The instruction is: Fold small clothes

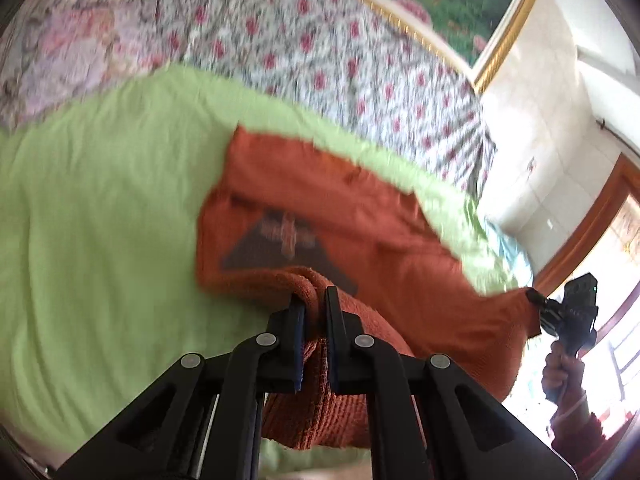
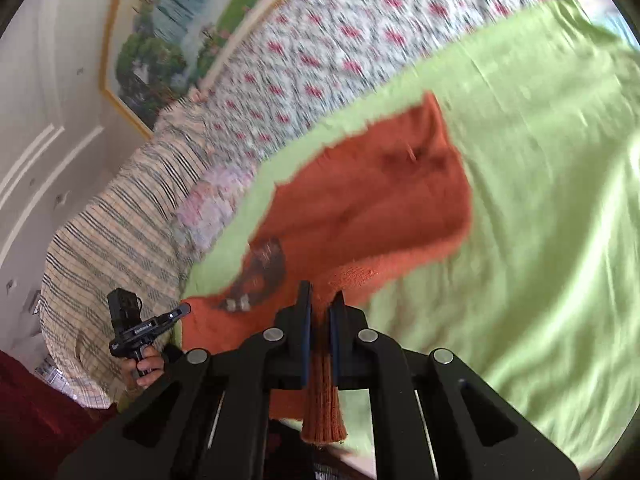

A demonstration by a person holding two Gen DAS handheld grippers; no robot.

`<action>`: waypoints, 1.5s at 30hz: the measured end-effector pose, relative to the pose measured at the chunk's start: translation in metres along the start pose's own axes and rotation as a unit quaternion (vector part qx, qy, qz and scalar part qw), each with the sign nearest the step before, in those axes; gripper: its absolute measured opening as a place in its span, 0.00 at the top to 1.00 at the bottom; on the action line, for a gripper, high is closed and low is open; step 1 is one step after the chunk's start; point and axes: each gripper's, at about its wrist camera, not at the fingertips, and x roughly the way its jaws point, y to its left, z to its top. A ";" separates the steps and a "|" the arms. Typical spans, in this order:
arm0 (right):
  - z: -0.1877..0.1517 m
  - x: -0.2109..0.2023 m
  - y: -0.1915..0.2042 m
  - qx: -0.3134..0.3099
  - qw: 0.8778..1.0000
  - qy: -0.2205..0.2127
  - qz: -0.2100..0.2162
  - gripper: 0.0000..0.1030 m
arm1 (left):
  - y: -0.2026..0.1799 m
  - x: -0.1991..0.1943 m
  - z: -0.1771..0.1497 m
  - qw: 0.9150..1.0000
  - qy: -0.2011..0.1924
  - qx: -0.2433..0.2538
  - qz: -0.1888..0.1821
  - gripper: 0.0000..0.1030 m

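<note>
While our left gripper (image 1: 314, 300) pinched the orange sweater (image 1: 320, 208), our right gripper (image 2: 322, 300) pinched it too, above the green sheet (image 1: 100, 200).

Orange knit sweater (image 1: 320, 208), dark chest print, near hem raised, far part on green sheet.

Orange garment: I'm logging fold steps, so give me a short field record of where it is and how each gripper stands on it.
garment: orange knitted garment with a dark print, partly lifted
surface: light green sheet on a bed
left gripper: shut on a bunched edge of the garment
right gripper: shut on a ribbed edge, which hangs down between its jaws
spread: the garment stretches between the two grippers, its far part lying on the sheet
beyond: floral bedspread, framed picture
sharpness: both views blurred
</note>
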 end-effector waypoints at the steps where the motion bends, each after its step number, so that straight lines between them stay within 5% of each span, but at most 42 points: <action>1: 0.008 0.003 0.002 -0.004 1.000 -0.010 0.000 0.92 | -0.001 0.005 0.012 1.000 -0.009 0.000 0.003 0.94; 12: 0.120 0.068 -0.021 -0.014 0.997 -0.051 -0.058 0.92 | 0.011 0.094 0.124 0.999 -0.037 -0.024 0.027 0.94; 23: 0.174 0.160 -0.085 -0.003 0.992 0.004 -0.130 0.92 | 0.055 0.194 0.159 0.996 0.013 -0.056 0.071 0.94; 31: 0.170 0.201 -0.117 0.002 0.982 0.053 -0.183 0.87 | 0.072 0.235 0.147 0.991 0.076 -0.070 0.085 0.86; 35: 0.159 0.178 -0.104 -0.003 0.980 0.030 -0.199 0.69 | 0.036 0.213 0.117 0.994 0.087 -0.029 0.053 0.66; 38: 0.141 0.161 -0.074 -0.041 0.984 0.009 -0.174 0.68 | 0.002 0.213 0.088 0.993 0.114 0.011 0.019 0.64; 41: 0.112 0.188 -0.039 -0.109 0.985 0.089 -0.103 0.68 | -0.024 0.239 0.070 0.986 0.157 0.055 0.024 0.64; 45: 0.093 0.236 -0.020 -0.196 0.955 0.184 -0.125 0.68 | -0.034 0.268 0.085 0.977 0.173 0.111 0.058 0.66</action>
